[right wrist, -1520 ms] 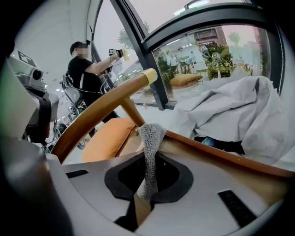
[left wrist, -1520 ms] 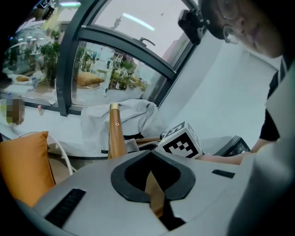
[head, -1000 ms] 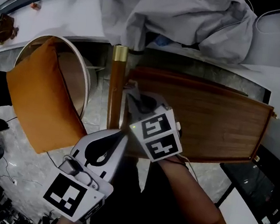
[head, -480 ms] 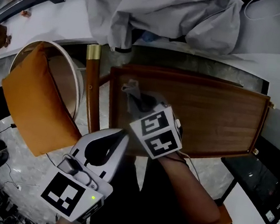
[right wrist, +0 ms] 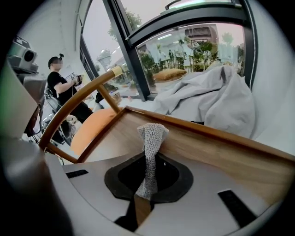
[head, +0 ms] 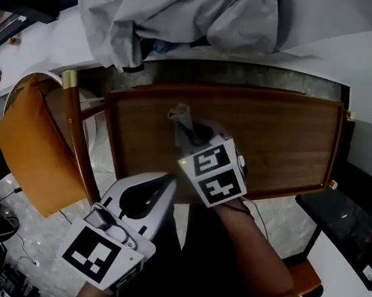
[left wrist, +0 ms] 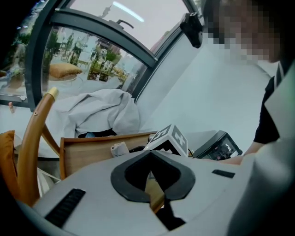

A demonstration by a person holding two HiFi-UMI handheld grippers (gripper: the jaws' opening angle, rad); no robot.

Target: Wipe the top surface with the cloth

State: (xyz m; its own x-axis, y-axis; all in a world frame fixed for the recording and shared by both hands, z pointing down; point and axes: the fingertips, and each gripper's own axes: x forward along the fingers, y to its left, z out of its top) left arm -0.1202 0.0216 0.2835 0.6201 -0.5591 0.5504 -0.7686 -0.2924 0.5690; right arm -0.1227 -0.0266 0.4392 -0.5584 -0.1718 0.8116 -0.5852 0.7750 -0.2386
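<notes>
Cloth (right wrist: 152,133) pinched by right tool (head: 189,138) on tabletop (head: 282,137), left tool (head: 167,181) (closed) low

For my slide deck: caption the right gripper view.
Right gripper pinches a grey cloth over the wooden table, a chair's curved back at left.

Head view looks steeply down on the wooden top (head: 275,142) — both gripper views skim it closely, facing the window (right wrist: 184,46).

A crumpled grey sheet (head: 184,8) is heaped on the white ledge (head: 43,47), an orange cushion (head: 32,151) leans against the wooden chair (head: 82,148), and a black box (head: 349,226) sits at lower right.
</notes>
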